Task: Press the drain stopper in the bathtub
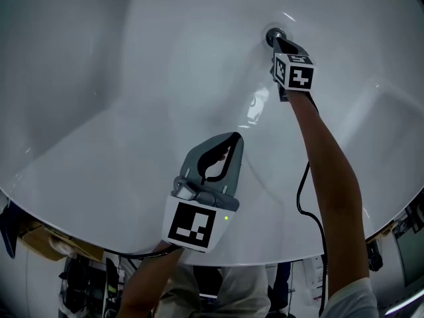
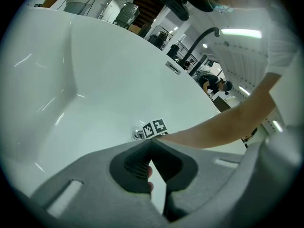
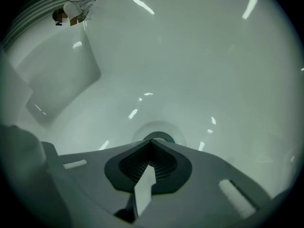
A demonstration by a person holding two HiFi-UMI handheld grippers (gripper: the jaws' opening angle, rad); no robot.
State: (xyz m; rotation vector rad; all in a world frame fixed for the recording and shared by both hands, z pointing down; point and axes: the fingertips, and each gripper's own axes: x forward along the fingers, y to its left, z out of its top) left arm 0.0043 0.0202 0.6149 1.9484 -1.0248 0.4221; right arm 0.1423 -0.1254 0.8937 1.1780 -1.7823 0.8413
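Observation:
The round metal drain stopper [image 1: 273,34] sits in the floor of the white bathtub [image 1: 132,78]. My right gripper [image 1: 278,42] is shut, with its tips meeting right over the stopper [image 3: 159,137], which peeks out just past the tips in the right gripper view. Whether the tips touch it I cannot tell. My left gripper [image 1: 236,136] is shut and holds nothing, hovering over the tub's near slope. In the left gripper view, the stopper [image 2: 138,134] shows far off beside the right gripper's marker cube [image 2: 155,127].
The tub's near rim [image 1: 79,234] curves along the bottom of the head view, with clutter on the floor beyond it. A black cable [image 1: 303,197] hangs from my right arm. A black faucet [image 2: 199,39] rises past the tub's far rim.

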